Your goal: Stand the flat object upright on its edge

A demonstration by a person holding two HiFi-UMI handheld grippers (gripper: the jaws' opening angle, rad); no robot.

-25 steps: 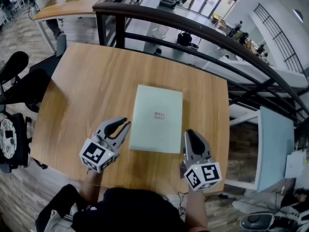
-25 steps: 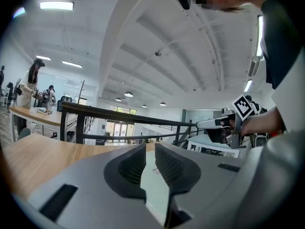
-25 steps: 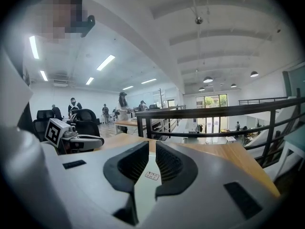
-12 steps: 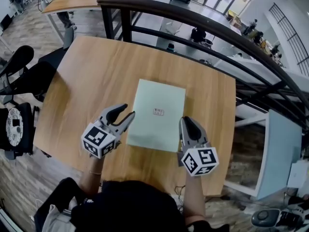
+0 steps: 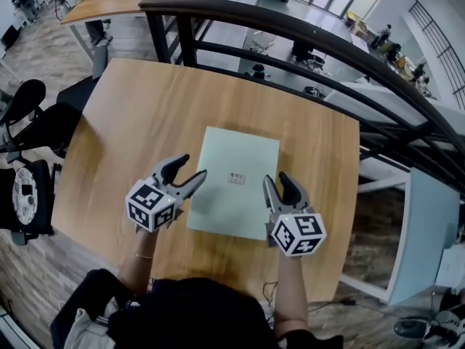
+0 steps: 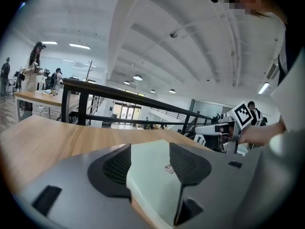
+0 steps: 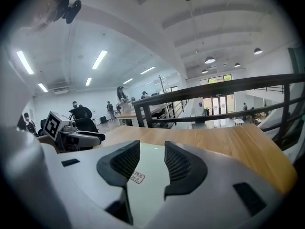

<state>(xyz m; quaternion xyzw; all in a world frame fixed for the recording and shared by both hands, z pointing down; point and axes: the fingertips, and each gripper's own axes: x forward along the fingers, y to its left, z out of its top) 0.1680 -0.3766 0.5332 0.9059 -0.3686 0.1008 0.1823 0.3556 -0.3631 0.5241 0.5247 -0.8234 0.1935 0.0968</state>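
On the wooden table, the flat object, a pale green board, is lying face up near the middle of the near half, its small label facing the ceiling. The tabletop is showing bare light grain all round it.

The left gripper is hanging at the object's left edge with its jaws spread; they have just been opening, and in the left gripper view the object's near corner is sitting between the pads without either pad pressing on it. The right gripper is hovering at the object's right edge, close to the near corner. Its jaws have also just been opening and are standing apart, with the pale green surface showing in the gap and nothing clamped.

Behind the table a dark railing is curving across, and a lower level is showing beyond it. A second table is standing at the far left on the plank floor, and a black office chair is sitting beside the near table's left edge. A person is standing by that far table. Long ceiling lights are glowing overhead.
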